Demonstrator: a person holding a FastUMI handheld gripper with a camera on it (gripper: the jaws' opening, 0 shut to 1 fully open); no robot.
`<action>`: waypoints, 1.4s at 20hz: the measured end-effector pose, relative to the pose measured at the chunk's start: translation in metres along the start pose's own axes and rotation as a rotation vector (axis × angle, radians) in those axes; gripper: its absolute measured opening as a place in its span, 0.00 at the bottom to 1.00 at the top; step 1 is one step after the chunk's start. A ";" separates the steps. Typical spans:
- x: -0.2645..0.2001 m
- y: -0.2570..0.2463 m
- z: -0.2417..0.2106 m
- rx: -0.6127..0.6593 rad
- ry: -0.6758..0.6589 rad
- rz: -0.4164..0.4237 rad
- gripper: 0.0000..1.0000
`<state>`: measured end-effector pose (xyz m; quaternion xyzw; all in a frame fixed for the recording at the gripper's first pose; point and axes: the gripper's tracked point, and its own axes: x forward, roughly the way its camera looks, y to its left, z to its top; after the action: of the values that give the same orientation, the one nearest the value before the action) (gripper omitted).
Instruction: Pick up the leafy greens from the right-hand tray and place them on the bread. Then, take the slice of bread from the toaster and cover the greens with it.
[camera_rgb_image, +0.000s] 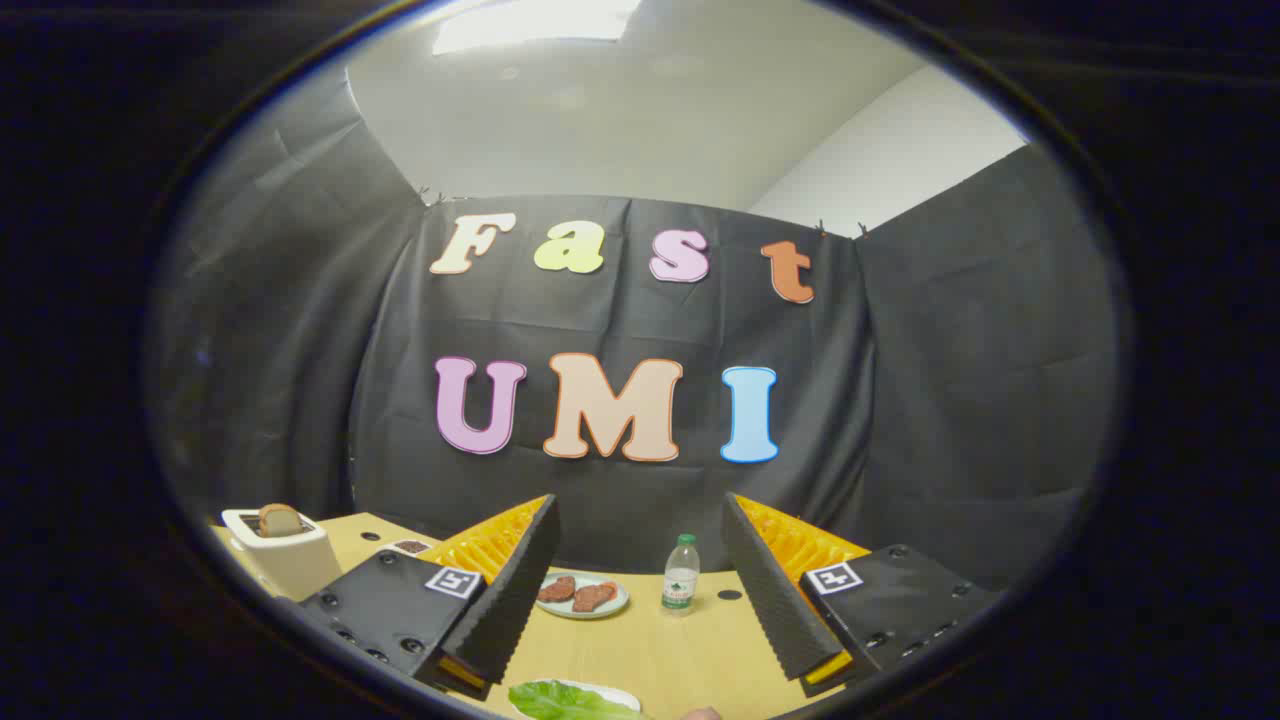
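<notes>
My gripper (640, 590) stands open above the wooden table (690, 650), its two fingers wide apart with nothing between them. Below and between the fingers, close in, a green leaf (560, 700) lies on a white plate (620, 694). Off beyond the left finger stands a white toaster (285, 560) with a slice of bread (279, 520) sticking out of its slot.
Ahead between the fingers, a pale plate (585, 606) holds two reddish-brown meat slices (580, 592). A small water bottle (681, 573) stands just to its right. A little dish (411, 547) with dark bits sits near the toaster. A fingertip (703, 714) peeks in beside the leaf's plate.
</notes>
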<state>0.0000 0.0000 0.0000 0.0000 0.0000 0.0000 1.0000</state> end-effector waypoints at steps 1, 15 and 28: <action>0.000 -0.003 0.000 0.002 0.000 -0.003 1.00; 0.003 0.008 -0.021 0.034 0.056 0.040 1.00; 0.010 0.010 -0.027 0.071 0.057 0.059 1.00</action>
<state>0.0097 0.0097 -0.0274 0.0353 0.0286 0.0295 0.9985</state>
